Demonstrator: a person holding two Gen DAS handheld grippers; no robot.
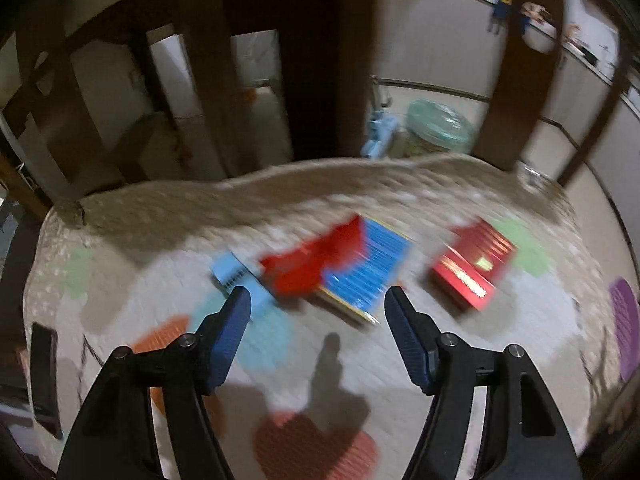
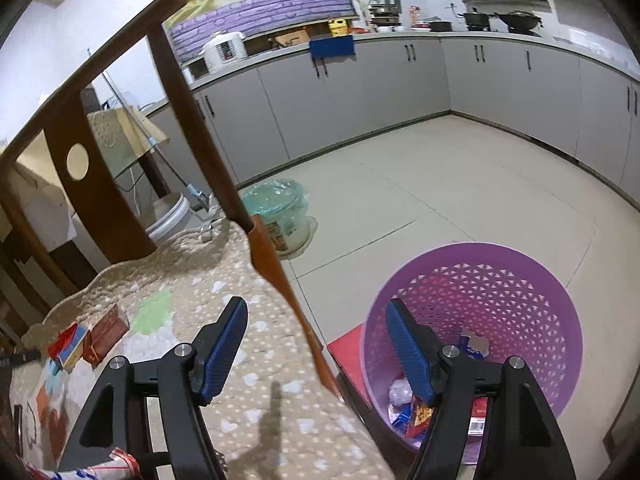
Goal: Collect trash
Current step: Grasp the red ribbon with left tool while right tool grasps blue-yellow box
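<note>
In the left wrist view, the left gripper [image 1: 318, 300] hangs with its jaws wide apart and nothing between them, above a quilted chair cushion [image 1: 360, 196]. Near the cushion's middle lie a light blue box [image 1: 236, 276], a red wrapper [image 1: 316, 260] overlapping a blue-and-yellow box [image 1: 364, 276], and, apart toward the right edge, a red box [image 1: 472, 268]; all are motion-blurred.

In the right wrist view, the right gripper [image 2: 316, 308] is likewise spread and empty, above the cushion's right edge [image 2: 260, 344]. A purple mesh basket [image 2: 532, 292] stands on the floor beside the chair, with wrappers [image 2: 412, 416] at its bottom.
</note>
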